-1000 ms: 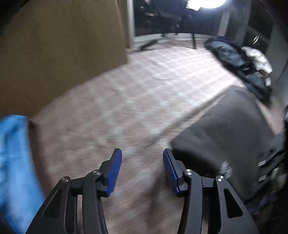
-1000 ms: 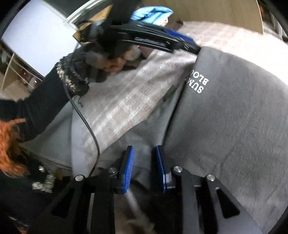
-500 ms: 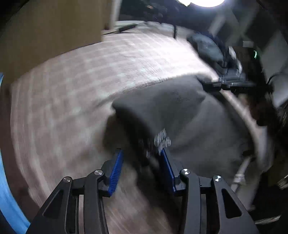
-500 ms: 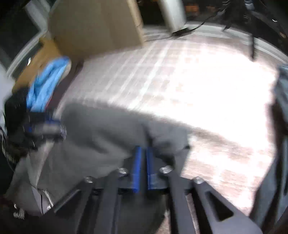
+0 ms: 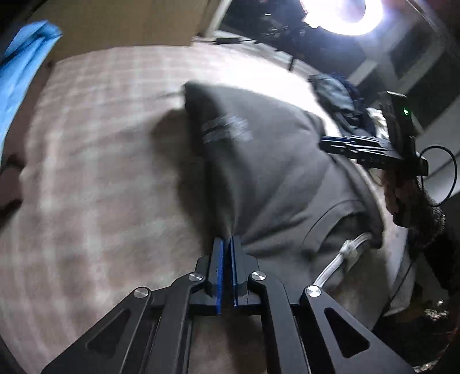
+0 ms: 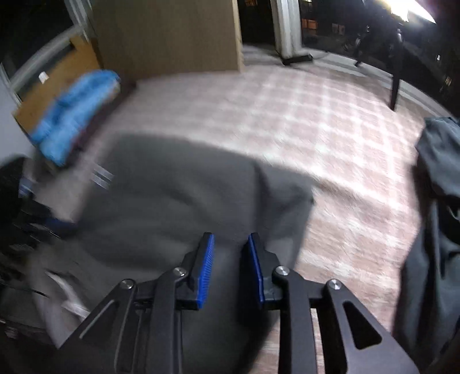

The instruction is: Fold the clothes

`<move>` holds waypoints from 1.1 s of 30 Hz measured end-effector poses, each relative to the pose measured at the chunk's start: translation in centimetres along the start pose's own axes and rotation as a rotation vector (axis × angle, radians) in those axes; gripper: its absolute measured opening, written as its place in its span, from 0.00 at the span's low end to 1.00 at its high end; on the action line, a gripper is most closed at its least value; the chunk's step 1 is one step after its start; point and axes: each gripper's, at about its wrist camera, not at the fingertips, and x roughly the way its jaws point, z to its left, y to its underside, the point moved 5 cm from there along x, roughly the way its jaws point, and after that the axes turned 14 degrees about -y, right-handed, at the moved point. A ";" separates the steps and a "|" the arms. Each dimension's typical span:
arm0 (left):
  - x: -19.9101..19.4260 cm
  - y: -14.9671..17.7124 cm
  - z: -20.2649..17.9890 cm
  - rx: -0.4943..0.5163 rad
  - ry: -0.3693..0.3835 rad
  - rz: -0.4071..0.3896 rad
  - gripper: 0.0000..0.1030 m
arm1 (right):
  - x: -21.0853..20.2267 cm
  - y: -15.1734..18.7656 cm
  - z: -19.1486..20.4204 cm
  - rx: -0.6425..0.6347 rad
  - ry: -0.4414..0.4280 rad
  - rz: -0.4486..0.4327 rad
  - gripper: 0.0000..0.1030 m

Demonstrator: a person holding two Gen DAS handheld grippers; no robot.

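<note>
At the near edge of a checked pink-and-white surface [image 5: 100, 172], the left gripper [image 5: 227, 253], its jaws having just closed, pinches a fold of the grey sweatshirt [image 5: 258, 161], which stretches away from it toward the far right. The right gripper [image 6: 231, 253], its jaws having just opened with nothing pressed between them, hovers over the same garment's near side, so the left hand alone holds cloth. Farther off lie a blue cloth [image 6: 72, 115] at the far-left corner, dark clothes [image 6: 437, 187] at the right edge, a brown panel [image 6: 166, 37] and a bright lamp [image 5: 342, 14].
</note>
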 end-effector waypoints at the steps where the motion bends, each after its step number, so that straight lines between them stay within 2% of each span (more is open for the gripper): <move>1: -0.4 0.1 0.1 0.006 -0.031 0.001 0.04 | -0.3 0.1 -0.1 0.007 -0.005 -0.008 0.24; 3: -1.2 0.2 0.3 0.016 -0.087 0.003 0.03 | -1.0 0.0 0.3 0.002 0.007 -0.014 0.24; 4: -1.8 -0.2 0.3 0.016 -0.091 -0.008 0.05 | -1.4 -0.1 0.5 -0.003 0.015 -0.016 0.24; 5: -2.6 -0.8 0.0 0.016 -0.081 -0.034 0.10 | -1.9 -0.3 0.7 -0.006 0.014 -0.031 0.24; 7: -3.6 -2.6 -1.0 0.057 -0.075 -0.099 0.28 | -3.2 -0.4 1.5 0.000 -0.030 -0.078 0.24; 9: -4.1 -4.5 -2.2 0.109 -0.078 -0.159 0.28 | -4.3 0.2 2.4 0.014 -0.074 -0.103 0.24; 13: -1.6 -8.4 -3.4 0.182 -0.053 -0.192 0.29 | -4.5 3.8 3.3 0.058 -0.103 -0.074 0.24; 14: -0.5 -9.1 -3.4 0.202 -0.074 -0.188 0.31 | -4.2 4.9 3.4 0.070 -0.109 -0.051 0.24; 15: 1.4 -9.5 -2.8 0.223 -0.147 -0.156 0.33 | -3.8 6.1 3.3 0.083 -0.118 -0.024 0.25; 16: 2.9 -9.6 -1.9 0.228 -0.199 -0.108 0.42 | -3.4 7.2 3.2 0.097 -0.127 0.003 0.25; 17: 3.6 -9.5 -0.8 0.202 -0.200 -0.065 0.42 | -3.8 8.1 3.2 0.096 -0.139 0.029 0.25; 19: 2.0 -9.7 0.2 0.121 -0.159 -0.078 0.40 | -5.3 8.4 3.0 0.108 -0.154 0.058 0.24; 22: -1.6 -9.3 -0.8 0.148 -0.188 -0.149 0.39 | -8.6 6.5 1.8 0.147 -0.164 -0.034 0.24; 24: -3.1 -8.1 -3.3 0.191 -0.090 -0.149 0.41 | -9.5 4.9 1.6 0.140 -0.161 -0.086 0.25; 26: -3.4 -6.3 -5.7 0.249 -0.004 -0.122 0.42 | -9.0 3.9 2.1 0.109 -0.155 -0.091 0.28; 29: -1.5 -3.6 -7.3 0.284 0.047 -0.049 0.42 | -6.3 3.6 2.9 0.075 -0.139 -0.047 0.29; 31: 0.1 -1.7 -7.4 0.292 0.053 0.007 0.40 | -4.5 4.5 2.4 0.082 -0.105 -0.013 0.37; 33: 0.0 -0.5 -6.6 0.270 0.060 -0.014 0.41 | -3.3 6.3 0.7 0.125 -0.055 0.047 0.38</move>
